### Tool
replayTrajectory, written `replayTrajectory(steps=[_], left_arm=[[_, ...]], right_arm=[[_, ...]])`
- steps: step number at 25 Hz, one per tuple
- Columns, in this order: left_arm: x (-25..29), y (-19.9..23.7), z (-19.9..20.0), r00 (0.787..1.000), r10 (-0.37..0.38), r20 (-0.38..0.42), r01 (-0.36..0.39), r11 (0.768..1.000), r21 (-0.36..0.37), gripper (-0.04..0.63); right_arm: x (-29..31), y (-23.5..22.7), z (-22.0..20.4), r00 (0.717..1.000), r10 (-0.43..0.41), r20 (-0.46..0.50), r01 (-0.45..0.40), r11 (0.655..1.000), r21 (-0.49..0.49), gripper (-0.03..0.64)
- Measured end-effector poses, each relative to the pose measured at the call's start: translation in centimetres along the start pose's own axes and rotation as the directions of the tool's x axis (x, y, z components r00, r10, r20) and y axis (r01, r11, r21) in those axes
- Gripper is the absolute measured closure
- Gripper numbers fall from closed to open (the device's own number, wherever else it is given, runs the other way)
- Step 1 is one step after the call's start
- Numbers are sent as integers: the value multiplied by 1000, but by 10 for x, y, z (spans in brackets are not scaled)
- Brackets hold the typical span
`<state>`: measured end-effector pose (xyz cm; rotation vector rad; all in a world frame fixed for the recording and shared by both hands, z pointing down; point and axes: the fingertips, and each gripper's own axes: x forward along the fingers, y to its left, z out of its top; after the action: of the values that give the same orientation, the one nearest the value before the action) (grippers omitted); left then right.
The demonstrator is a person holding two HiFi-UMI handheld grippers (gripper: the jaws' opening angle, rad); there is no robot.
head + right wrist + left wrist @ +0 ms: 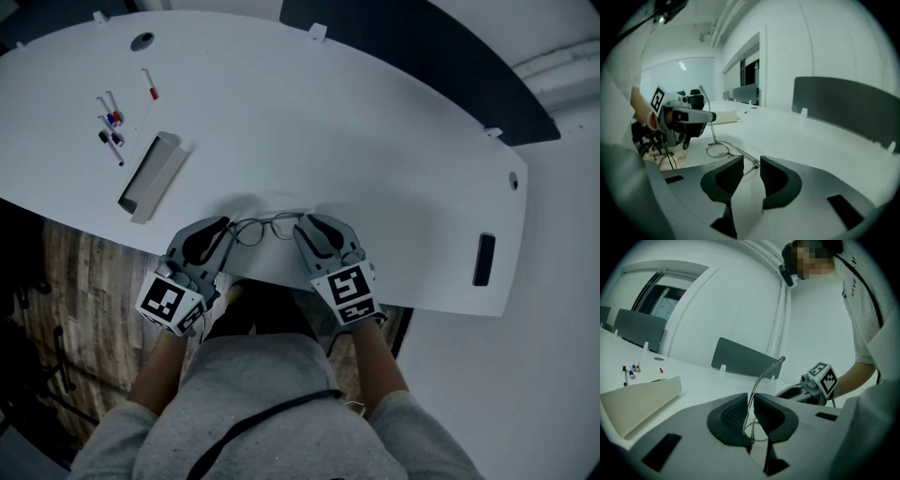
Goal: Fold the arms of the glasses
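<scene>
The glasses (pixel 267 227) sit at the desk's (pixel 356 141) near edge, between the left gripper (pixel 225 227) and the right gripper (pixel 302 227), one at each end of the frame. A tray (pixel 153 175) lies toward the left edge, with pens (pixel 111 127) beyond it near the far-left corner.

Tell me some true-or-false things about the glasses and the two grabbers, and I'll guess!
1. The left gripper has its jaws pinched on one arm of the glasses. True.
2. The right gripper has its jaws squeezed shut. False: they stand apart and hold nothing.
3. The glasses lie in the middle of the table. False: they sit at its near edge, between the grippers.
4. Some pens lie on the table, far off to the left. True.
</scene>
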<state>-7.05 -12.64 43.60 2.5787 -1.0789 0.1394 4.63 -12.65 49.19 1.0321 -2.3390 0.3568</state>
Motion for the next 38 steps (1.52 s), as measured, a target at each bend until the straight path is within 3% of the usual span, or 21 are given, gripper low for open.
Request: replayTrajectory(steps=[2, 4, 14, 21, 38], left_arm=[[-1, -1, -1, 1000, -1, -4, 1, 1000, 4, 548], [-1, -2, -1, 1000, -1, -6, 1, 1000, 8, 548], [1, -6, -2, 1000, 6, -13, -5, 1000, 18, 548], [2, -7, -3, 1000, 13, -20, -12, 1000, 24, 548], [16, -10, -4, 999, -14, -29, 15, 999, 48, 548]], right_arm=[[1, -3, -2, 999, 32, 9, -32, 991, 127, 499], [4, -7, -3, 999, 45, 8, -46, 985, 165, 499], [16, -13, -7, 990, 114, -87, -117, 993, -28, 499], [15, -13, -8, 989, 109, -104, -119, 988, -95, 555], [14, -14, -11, 991, 95, -94, -105, 989, -102, 560]])
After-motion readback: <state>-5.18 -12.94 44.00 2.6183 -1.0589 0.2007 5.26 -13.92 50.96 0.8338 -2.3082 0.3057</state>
